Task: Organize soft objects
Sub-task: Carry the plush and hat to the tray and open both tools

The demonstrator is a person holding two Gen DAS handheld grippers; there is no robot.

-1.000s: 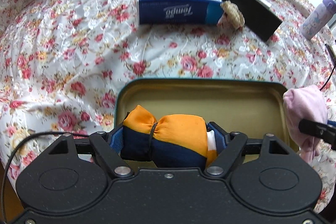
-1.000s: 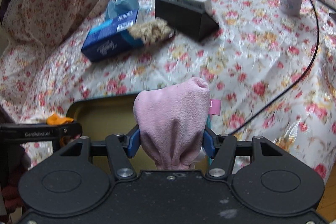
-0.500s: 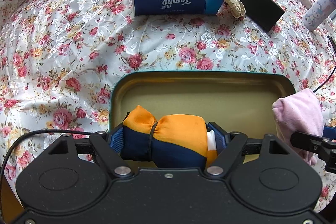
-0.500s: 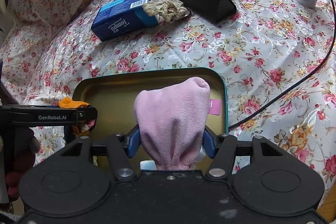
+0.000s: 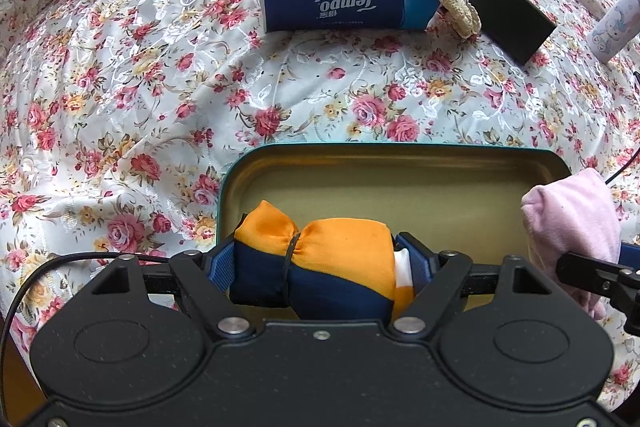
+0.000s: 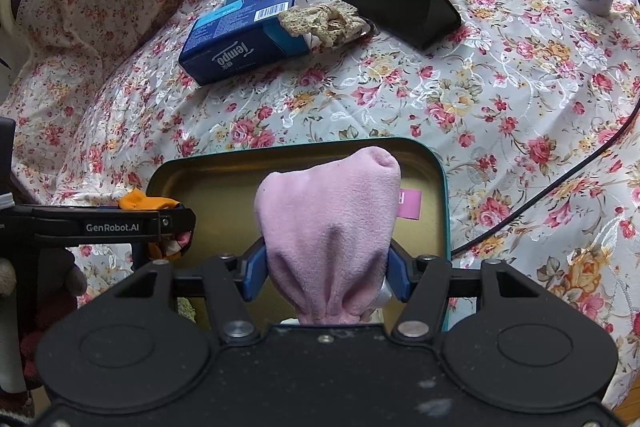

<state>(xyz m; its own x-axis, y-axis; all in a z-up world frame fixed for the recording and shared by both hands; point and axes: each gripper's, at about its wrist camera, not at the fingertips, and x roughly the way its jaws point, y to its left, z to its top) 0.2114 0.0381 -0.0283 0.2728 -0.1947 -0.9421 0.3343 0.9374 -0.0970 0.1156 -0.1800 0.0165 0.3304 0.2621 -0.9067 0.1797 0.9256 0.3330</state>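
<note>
The left gripper (image 5: 320, 267) pinches an orange-navy pouch (image 5: 316, 263) inside the tin tray's (image 5: 400, 149) near-left rim; the right gripper (image 6: 326, 267) clamps a pink cloth (image 6: 332, 223), bare tray floor ahead.

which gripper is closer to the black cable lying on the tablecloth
Right. The right gripper holds its pink cloth beside the black cable; the left gripper sits across the tin.

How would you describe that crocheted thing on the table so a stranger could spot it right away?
Start at the floral tablecloth, then go to the blue Tempo tissue box lying at its far side. The beige crocheted piece leans on that box's right end, just before the black wedge-shaped stand. It is the only tan, lacy, open-knit thing among smooth boxes.
</note>
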